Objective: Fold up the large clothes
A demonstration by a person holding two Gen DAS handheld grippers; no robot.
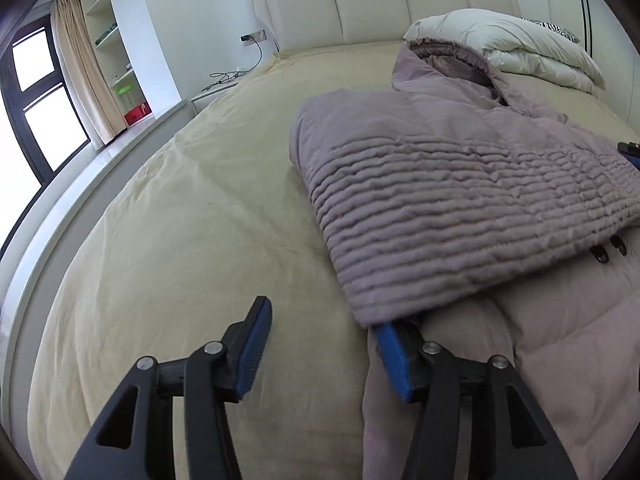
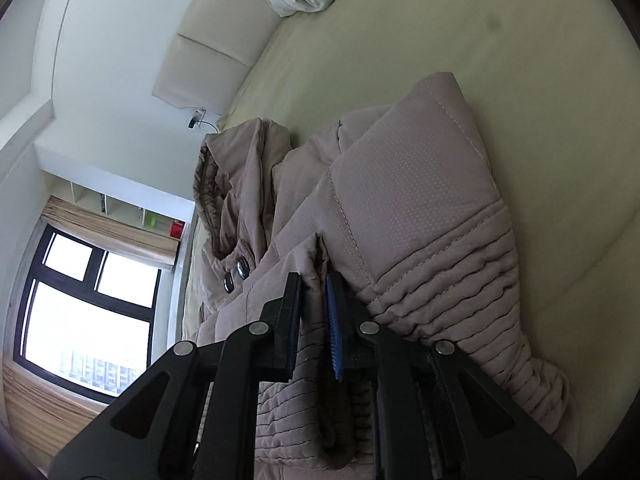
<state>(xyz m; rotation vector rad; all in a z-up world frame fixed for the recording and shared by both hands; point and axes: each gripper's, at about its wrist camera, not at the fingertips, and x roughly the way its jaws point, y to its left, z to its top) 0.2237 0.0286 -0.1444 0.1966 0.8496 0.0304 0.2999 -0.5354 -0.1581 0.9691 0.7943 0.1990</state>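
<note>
**Padded coat half folded on a bed, one gripper holding it**

A mauve padded coat (image 1: 460, 184) lies on the right side of a wide bed (image 1: 200, 200) covered in a beige sheet. One ribbed, quilted section is already turned over onto the body of the coat, and the hood (image 1: 444, 64) points toward the cream headboard (image 1: 380, 8).

The left gripper (image 1: 324, 344) stands wide open at the coat's near edge; one blue pad rests over bare sheet, the other is tucked just under the folded flap. The right gripper (image 2: 316, 316) is nearly closed, pinching a ridge of coat fabric between its pads.

To fold well, the pinched layer probably needs lifting high enough to clear the bulk, then laying flat and square on the rest.

A rolled white duvet (image 1: 520, 48) sits near the headboard, just beyond the hood, which could crowd it. Shelves (image 1: 108, 36) and a window (image 1: 40, 108) are off to the side.
</note>
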